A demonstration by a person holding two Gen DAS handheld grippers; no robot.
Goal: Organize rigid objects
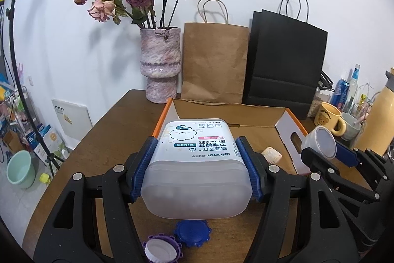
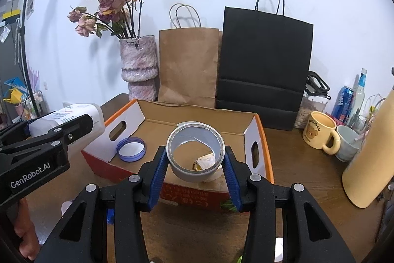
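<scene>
My left gripper [image 1: 197,147] is shut on a translucent cotton-bud box [image 1: 197,179] with a white printed lid, held above the brown table. Just ahead stands an open cardboard box [image 1: 290,122] with orange rims. My right gripper [image 2: 194,152] is shut on a grey tape roll [image 2: 189,174], which hangs over the near wall of the cardboard box [image 2: 251,130]. Inside it lie a blue ring lid [image 2: 131,149] and a small cream object [image 2: 206,160]. The cotton-bud box [image 2: 81,115] shows at the left of the right wrist view, beside the cardboard box's left wall.
A blue lid [image 1: 193,233] and a purple lid with a white cap [image 1: 161,248] lie on the table below my left gripper. Behind the cardboard box stand a vase of dried roses [image 1: 160,65], a brown paper bag [image 1: 214,61] and a black bag [image 1: 285,61]. Mugs [image 2: 320,134], bottles and a tall yellow flask [image 2: 369,159] crowd the right.
</scene>
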